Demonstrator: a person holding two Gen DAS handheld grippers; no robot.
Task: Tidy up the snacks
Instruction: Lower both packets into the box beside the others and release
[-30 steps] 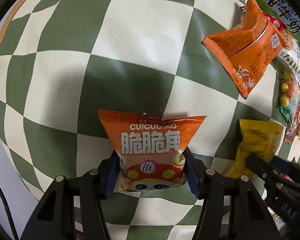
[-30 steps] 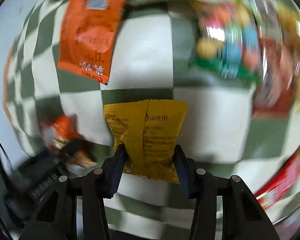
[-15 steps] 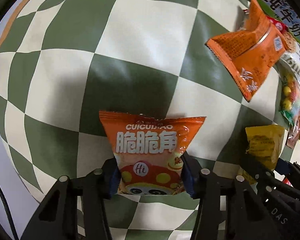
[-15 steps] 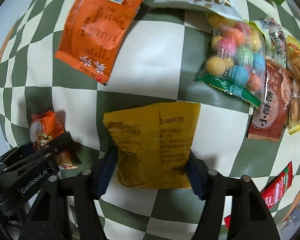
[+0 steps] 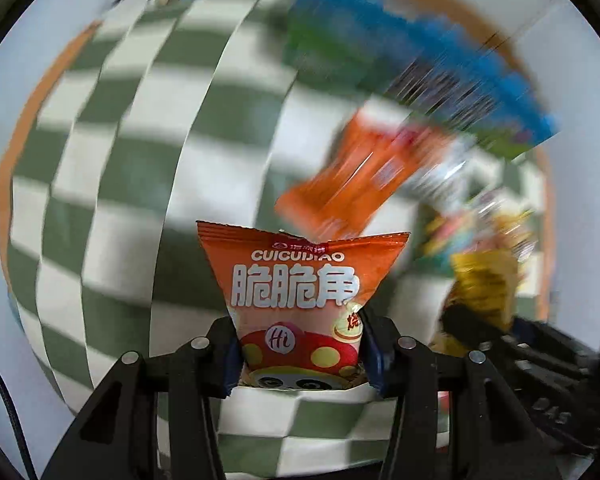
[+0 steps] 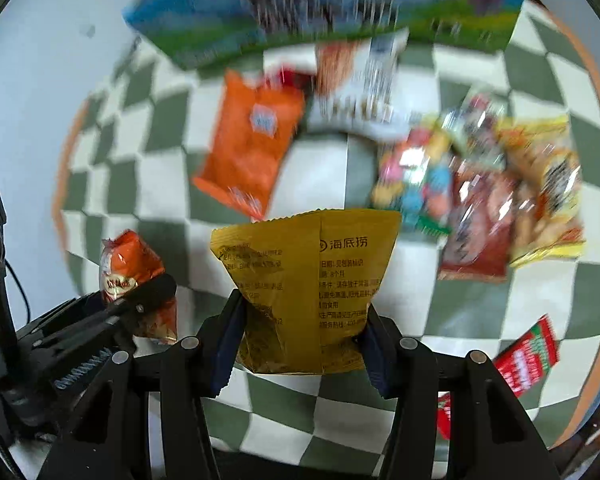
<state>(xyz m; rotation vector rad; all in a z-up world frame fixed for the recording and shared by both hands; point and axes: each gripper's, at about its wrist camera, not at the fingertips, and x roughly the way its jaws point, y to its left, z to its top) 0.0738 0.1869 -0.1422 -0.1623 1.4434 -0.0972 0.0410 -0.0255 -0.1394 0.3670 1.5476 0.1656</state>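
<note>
Item one: orange snack packet (image 5: 300, 280), small, puffed, white lettering and a cartoon face at its base, clamped by its lower sides between the fingers of the left gripper (image 5: 300, 354) and held clear above the checked cloth (image 5: 112, 208). Item two: yellow packet (image 6: 308, 280), crinkled foil, back face with small print outward, clamped likewise by its lower half in the right gripper (image 6: 300, 344), whose fingers have just closed a little further on it; also held off the cloth. Progress, as judged: two packets in hand and lifted, none yet visibly set in a final place; most of the sorting appears to remain. Remaining stock on the cloth: a larger orange pouch (image 6: 248, 148) lying flat beyond the held pair; a loose cluster to its right, namely a clear bag of coloured sweets (image 6: 416, 176), a dark red pouch (image 6: 480, 224) and a yellow-edged bag (image 6: 548, 196), overlapping; a red-and-white packet (image 6: 528, 356) apart at the near right. A blue and green carton (image 6: 324, 4) stands at the far edge, blurred. The cloth covers a pale desk (image 6: 40, 80).
</note>
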